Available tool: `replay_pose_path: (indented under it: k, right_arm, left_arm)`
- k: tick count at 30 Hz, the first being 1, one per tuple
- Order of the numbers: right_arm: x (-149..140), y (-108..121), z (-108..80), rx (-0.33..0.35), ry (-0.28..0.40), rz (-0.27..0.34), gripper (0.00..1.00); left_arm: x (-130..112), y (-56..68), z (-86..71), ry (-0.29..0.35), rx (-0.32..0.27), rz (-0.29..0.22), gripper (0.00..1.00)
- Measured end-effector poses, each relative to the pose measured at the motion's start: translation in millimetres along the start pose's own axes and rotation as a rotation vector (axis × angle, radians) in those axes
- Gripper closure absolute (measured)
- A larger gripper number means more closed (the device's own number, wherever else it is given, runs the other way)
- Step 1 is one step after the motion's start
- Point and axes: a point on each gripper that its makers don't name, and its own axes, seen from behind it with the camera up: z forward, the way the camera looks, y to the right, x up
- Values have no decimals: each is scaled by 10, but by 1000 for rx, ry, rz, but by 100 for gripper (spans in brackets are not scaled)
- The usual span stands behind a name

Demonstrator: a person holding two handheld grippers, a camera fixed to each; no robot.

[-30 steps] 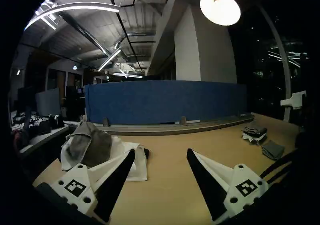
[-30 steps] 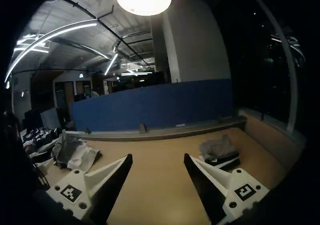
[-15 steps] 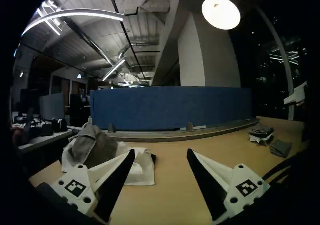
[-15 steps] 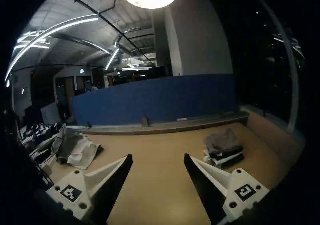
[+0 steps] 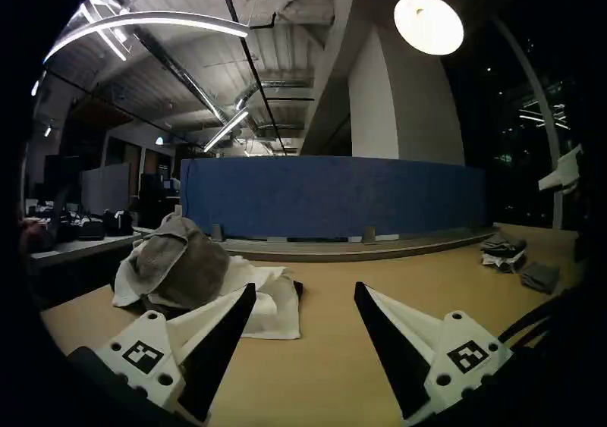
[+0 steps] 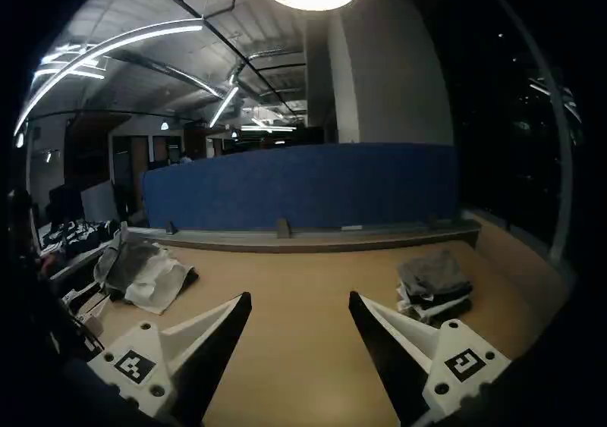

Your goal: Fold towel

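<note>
Towel heap (image 5: 178,264), grey over white, crumpled near the table's (image 5: 326,343) left edge: soft, light, limp, probably best pinched at a loose white corner; left gripper (image 5: 303,285) and right gripper (image 6: 299,294) wide open, empty.

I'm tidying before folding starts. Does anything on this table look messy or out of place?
Yes. The towel heap on the left of the table is crumpled, with grey fabric bunched over white. The folded stack on the right looks neat, but one grey cloth lies apart beside it.
</note>
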Motion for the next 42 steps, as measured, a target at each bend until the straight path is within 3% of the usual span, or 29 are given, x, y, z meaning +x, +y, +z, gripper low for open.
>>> replay_pose_path:
  k: [14, 28, 36, 42]
  right_arm:
    - [-79, 1, 28, 5, -6, -2, 0]
    - [-101, 10, -55, 3, 19, 14, 0]
    - [119, 273, -167, -40, 102, 17, 0]
    - [279, 650, -254, -96, 163, 6, 0]
  left_arm:
    - [-149, -74, -8, -12, 22, 27, 3]
    - [-246, -96, 5, -28, 20, 11, 3]
    - [-220, -83, 0, -29, 20, 14, 3]
    - [-227, -89, 7, -29, 20, 15, 3]
